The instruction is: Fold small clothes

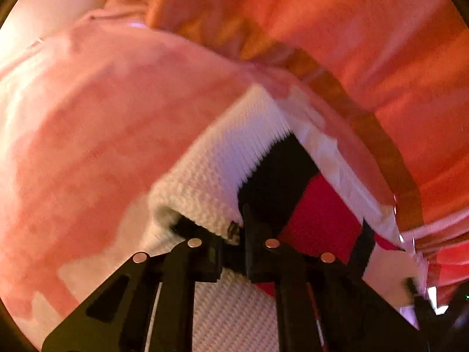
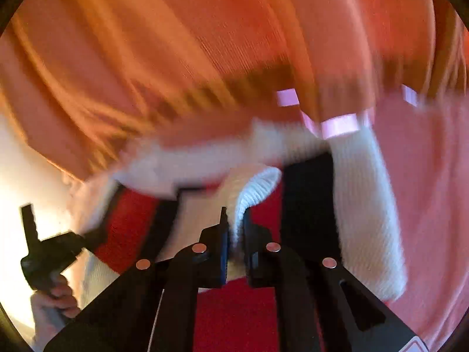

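A small knit garment (image 1: pixel 222 158) in white with black and red blocks is held up between both grippers. My left gripper (image 1: pixel 234 231) is shut on its white knit edge. My right gripper (image 2: pixel 236 226) is shut on a white ribbed fold of the same garment (image 2: pixel 258 184). In the right wrist view the other gripper (image 2: pixel 55 249) shows at the lower left, held by a hand and clamped on the garment's far corner. The view is motion-blurred.
Orange-pink cloth (image 1: pixel 351 35) with a darker band covers the background in the left wrist view, with pale pink cloth (image 1: pixel 88 117) at the left. Orange fabric (image 2: pixel 176 44) fills the top of the right wrist view, with pink tape strips (image 2: pixel 340 124) near it.
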Demonstrator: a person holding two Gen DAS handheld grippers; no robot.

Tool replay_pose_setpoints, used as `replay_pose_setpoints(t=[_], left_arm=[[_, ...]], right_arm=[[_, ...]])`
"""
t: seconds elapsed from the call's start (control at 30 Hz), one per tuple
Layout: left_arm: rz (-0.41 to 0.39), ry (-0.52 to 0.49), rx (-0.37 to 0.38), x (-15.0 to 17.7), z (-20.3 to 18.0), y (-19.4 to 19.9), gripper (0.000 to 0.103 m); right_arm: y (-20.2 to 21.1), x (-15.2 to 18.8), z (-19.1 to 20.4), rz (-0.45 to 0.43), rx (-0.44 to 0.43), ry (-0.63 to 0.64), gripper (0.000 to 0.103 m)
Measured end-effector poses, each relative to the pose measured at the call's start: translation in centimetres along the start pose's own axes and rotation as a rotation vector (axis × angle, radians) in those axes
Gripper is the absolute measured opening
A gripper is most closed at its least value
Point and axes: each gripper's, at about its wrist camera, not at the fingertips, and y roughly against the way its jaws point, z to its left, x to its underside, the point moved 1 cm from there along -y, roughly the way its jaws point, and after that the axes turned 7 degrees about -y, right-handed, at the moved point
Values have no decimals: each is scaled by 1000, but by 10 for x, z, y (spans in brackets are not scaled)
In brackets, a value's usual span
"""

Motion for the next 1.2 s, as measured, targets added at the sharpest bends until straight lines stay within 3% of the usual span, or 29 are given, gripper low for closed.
replay_pose_setpoints(t=[0.1, 0.2, 0.23, 0.43, 0.53, 0.6, 0.63, 0.7, 0.8, 0.87, 0.97, 1.07, 1.13, 1.2], left_arm=[[7, -5, -16, -3, 8, -3, 11], [72, -7, -2, 4, 14, -21, 12], [55, -18, -5, 5, 13, -21, 12], [63, -32, -29, 9, 9, -14, 17], [64, -25, -36, 11, 8, -7, 19], [22, -58, -49, 10, 2, 8, 26], [-2, -76, -58, 9, -1, 15, 28], [-42, -109, -78, 6, -5, 25, 29], [12, -109, -97, 3, -1, 12, 30], [58, -94, -111, 3, 2, -1, 30], [73, -102, -118, 5, 2, -5, 31], [81, -143, -96, 8, -1, 7, 38], [68, -153, -97, 9, 5, 22, 47], [41, -180, -100, 8, 15, 38, 49]], right_arm=[[7, -11, -3, -60, 71, 70, 8], [-38, 2, -46, 84, 148, 5, 8], [-48, 9, -57, 116, 146, -28, 7], [-19, -11, -35, 19, 102, 17, 8], [-45, 7, -58, 149, 160, -6, 12], [-38, 4, -62, 138, 145, -44, 14], [-32, 0, -59, 130, 157, -46, 22], [-8, -7, -48, 38, 195, -14, 25], [12, -3, -37, 11, 146, 15, 21], [4, 8, -31, 84, 123, 46, 18], [-27, 28, -44, 208, 178, 43, 13], [-19, 24, -45, 195, 172, 32, 10], [3, 22, -41, 159, 166, 29, 12], [27, 22, -37, 123, 159, 44, 15]])
